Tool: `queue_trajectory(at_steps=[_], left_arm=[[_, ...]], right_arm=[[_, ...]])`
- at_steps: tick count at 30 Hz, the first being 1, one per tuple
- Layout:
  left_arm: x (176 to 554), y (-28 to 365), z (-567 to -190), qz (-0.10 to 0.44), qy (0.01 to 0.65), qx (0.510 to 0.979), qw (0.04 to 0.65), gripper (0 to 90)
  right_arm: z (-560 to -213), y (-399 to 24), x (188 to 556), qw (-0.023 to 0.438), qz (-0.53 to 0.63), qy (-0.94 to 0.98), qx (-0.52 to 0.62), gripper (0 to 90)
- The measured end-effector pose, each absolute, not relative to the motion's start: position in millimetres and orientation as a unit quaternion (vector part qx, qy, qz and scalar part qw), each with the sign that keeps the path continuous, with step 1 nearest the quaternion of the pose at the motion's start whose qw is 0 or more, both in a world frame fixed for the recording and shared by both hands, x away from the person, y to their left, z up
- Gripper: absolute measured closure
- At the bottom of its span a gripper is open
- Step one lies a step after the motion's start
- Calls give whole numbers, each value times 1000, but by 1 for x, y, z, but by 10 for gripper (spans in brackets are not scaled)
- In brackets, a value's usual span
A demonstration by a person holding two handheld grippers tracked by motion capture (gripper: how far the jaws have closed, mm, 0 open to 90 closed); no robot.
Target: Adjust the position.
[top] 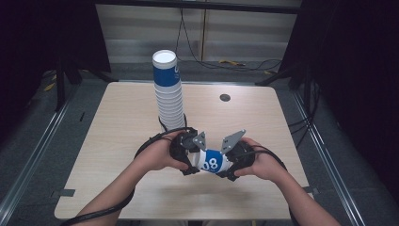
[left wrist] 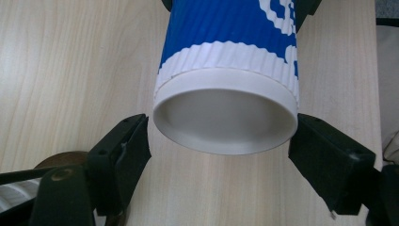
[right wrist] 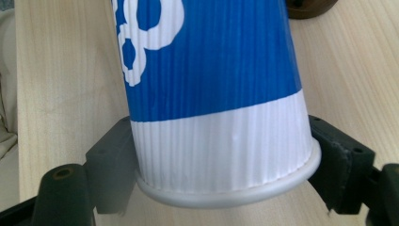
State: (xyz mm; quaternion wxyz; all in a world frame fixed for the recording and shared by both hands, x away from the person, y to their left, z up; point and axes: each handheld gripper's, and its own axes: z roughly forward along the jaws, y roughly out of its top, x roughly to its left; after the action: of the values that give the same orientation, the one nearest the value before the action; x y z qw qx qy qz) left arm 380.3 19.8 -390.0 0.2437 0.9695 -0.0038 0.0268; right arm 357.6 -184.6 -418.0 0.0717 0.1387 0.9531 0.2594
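The blue cup (top: 212, 162) is clamped at its rim by the right gripper (top: 229, 169); the left gripper (top: 190, 165), at nine o'clock, brackets its base narrowly without contact. A hard squeeze could crush it.

- A blue and white ribbed paper cup (left wrist: 228, 70) lies across the middle of the view, its narrow bottom end turned toward the camera.
- The left gripper (left wrist: 220, 157) has one black jaw on each side of that white base rim.
- The jaws stand just beside the rim; whether they touch it is hard to tell.
- A light wooden table (left wrist: 70, 70) lies beneath.
- Something round and brown (left wrist: 63, 159) sits behind the jaw at the left of the view.
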Motion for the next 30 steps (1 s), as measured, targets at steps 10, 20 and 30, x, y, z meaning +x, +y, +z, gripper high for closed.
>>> queue_trajectory(at_steps=[10,20,30], left_arm=[[382,17,-393,27,-12,972,233,209],[381,14,-393,31,-19,973,228,209],[380,14,-394,29,-11,974,225,209]], right_arm=[[-420,-182,358,69,249,957,134,200],[-419,-182,358,71,242,959,130,200],[-418,-179,358,70,229,962,131,201]])
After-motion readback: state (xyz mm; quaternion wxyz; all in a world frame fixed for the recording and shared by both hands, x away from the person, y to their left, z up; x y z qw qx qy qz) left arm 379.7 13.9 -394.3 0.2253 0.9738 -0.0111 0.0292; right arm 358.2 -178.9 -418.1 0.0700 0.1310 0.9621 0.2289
